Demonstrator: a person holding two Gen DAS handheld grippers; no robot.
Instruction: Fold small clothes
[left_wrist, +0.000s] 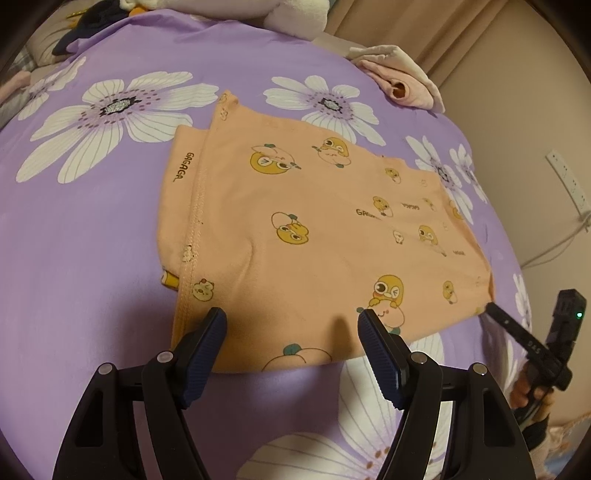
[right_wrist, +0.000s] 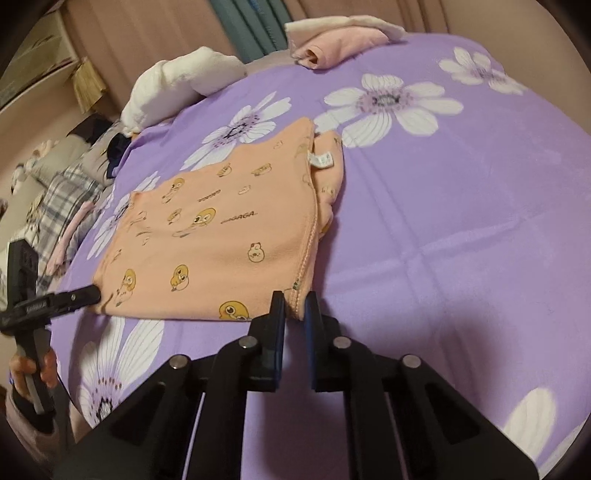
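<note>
- My right fingers (right_wrist: 294, 308), at the bottom centre of the right view, are clamped on the near hem corner of the orange garment (right_wrist: 221, 236).
- My left fingers (left_wrist: 291, 321), low in the left view, stand wide apart over the near edge, holding nothing.
- I judge a fold is beginning; next the left must pinch its corner too, so both lift evenly.
- The garment lies flat on the purple flowered bed (right_wrist: 461, 229), centre frame, already doubled, with duck prints.

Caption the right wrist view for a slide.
Right tongs pinch the near corner of a folded orange garment on a purple flowered bedspread.
</note>
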